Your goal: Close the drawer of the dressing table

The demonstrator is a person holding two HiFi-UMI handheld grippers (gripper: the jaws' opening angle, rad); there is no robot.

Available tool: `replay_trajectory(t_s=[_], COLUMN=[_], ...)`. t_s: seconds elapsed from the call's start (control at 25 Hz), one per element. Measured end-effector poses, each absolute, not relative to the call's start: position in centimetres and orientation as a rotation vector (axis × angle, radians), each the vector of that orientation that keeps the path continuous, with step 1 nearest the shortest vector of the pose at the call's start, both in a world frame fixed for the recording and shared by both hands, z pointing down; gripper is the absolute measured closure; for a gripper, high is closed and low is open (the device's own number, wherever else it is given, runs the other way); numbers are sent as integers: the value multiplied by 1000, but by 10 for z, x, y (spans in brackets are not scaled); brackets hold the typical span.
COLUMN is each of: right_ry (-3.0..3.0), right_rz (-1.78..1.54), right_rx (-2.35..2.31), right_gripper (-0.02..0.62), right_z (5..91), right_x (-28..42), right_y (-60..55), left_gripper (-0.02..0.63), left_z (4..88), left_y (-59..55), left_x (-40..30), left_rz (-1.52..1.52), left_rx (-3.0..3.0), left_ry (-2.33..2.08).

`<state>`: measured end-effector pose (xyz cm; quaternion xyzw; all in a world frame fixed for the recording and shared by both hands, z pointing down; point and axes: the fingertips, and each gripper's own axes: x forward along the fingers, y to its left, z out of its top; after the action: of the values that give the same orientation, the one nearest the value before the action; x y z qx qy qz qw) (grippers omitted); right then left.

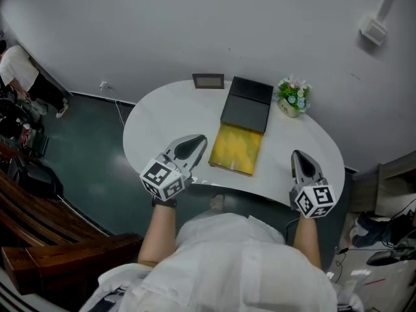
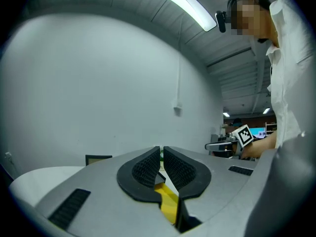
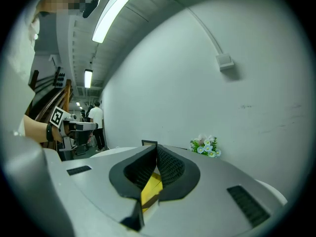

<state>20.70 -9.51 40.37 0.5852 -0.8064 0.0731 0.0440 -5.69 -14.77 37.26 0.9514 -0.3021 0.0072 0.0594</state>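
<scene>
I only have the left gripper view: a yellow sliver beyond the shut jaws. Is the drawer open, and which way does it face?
Observer: Open. In the head view the yellow drawer sticks out of the dark box toward the person.
Operator: Which gripper is nearer to it?
Observer: The left gripper, its tip beside the drawer's left edge; the right gripper is farther off to the right.

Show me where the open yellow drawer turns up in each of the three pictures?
Head view: the yellow drawer lies at the centre of the white table.
Left gripper view: low centre, seen through the gap below the jaws.
Right gripper view: low centre, below the jaws.
Shared landmark: the small frame by the wall.
</scene>
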Motion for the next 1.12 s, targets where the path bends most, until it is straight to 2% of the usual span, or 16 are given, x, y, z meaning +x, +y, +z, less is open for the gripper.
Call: replay_trajectory(t_s=[0.52, 1.12], right_ry=[-2398, -2376], right_rz=[279, 331], right_rx=[1795, 1639], right_gripper=[584, 584], right_z=[423, 449], right_x=[167, 143], right_y=[-160, -171], left_gripper=[572, 572], left_z=[391, 417], left_y=[-214, -229], left_x=[-76, -73], left_rz=[36, 41], left_rx=[2921, 2867], left_ry=[-688, -605])
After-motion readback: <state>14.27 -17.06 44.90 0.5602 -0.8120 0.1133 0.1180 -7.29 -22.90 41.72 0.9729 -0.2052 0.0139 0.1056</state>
